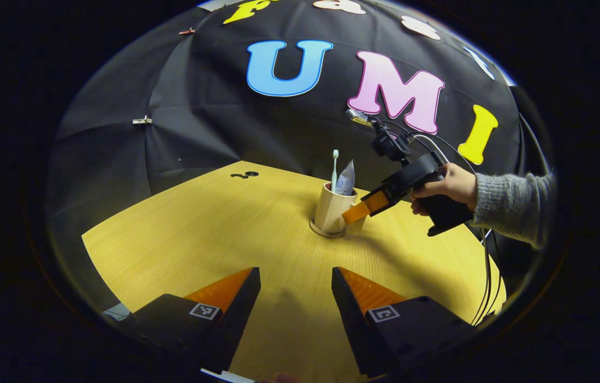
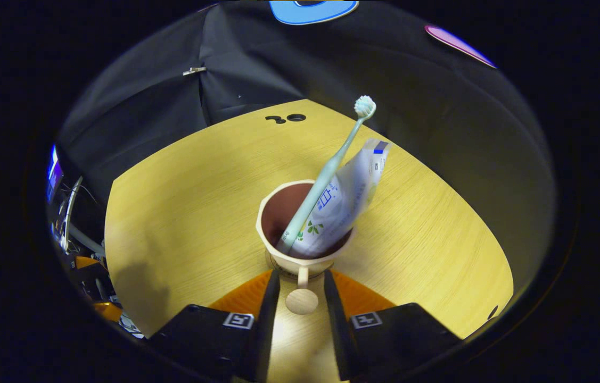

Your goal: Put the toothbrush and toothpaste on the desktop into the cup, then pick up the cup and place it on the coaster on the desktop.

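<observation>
Toothbrush (image 2: 326,178) and toothpaste (image 2: 345,205) in cup (image 2: 300,255) — cup on coaster (image 1: 326,232); right gripper (image 2: 301,290) straddles handle, contact unclear; left gripper (image 1: 295,287) wide, empty.

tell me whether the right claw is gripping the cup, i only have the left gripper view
Observer: In the right gripper view, the right claw straddles the cup's handle with a small gap on each side, so it is not clamped.
Operator: is the toothbrush properly inside
Observer: Yes, the toothbrush has its lower end down inside the cup, and it leans with the head up.
Operator: and the toothpaste
Observer: The toothpaste stands in the cup right beside the toothbrush, with its top sticking out above the rim.
</observation>
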`<state>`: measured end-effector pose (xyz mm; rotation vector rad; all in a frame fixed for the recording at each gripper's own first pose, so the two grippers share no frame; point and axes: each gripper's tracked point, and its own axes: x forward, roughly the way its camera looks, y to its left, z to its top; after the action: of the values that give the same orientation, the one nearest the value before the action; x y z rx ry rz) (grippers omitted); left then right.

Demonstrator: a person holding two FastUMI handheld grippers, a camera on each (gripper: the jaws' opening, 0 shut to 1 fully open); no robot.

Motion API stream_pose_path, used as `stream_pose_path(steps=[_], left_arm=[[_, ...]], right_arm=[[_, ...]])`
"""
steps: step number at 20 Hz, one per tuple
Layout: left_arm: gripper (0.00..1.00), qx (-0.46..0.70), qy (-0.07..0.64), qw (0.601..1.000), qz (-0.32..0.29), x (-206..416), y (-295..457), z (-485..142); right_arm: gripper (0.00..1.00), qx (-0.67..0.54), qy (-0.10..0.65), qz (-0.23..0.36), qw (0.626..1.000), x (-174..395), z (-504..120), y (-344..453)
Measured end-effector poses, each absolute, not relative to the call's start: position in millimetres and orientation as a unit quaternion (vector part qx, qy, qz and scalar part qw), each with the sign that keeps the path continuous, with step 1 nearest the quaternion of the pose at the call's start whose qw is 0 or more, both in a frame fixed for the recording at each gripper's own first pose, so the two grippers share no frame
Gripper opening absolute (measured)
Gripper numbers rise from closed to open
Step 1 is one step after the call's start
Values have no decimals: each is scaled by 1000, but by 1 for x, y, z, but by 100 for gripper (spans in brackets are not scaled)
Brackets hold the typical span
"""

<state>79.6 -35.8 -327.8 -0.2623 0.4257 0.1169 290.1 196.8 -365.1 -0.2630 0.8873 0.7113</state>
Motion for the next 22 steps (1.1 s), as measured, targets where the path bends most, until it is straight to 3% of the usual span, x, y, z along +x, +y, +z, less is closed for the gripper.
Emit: stream_pose_path(steps=[5,6,7,12,22], left_arm=[[87,-124,207,969,54,76,-36,-321],[90,-123,207,969,54,75,-36,-320],[92,-121,207,969,52,74,-36,-317],[98,-105,200,973,52,74,-34,-297],[98,-27,179,983,20,90,-46,-210]], right_arm=[[73,-129,421,333,834,281,-362,192],[94,-128,423,332,833,279,-360,191],[97,-126,423,329,835,277,-359,189],[98,-107,408,309,852,266,-330,170],[98,-31,335,263,904,203,-222,113]])
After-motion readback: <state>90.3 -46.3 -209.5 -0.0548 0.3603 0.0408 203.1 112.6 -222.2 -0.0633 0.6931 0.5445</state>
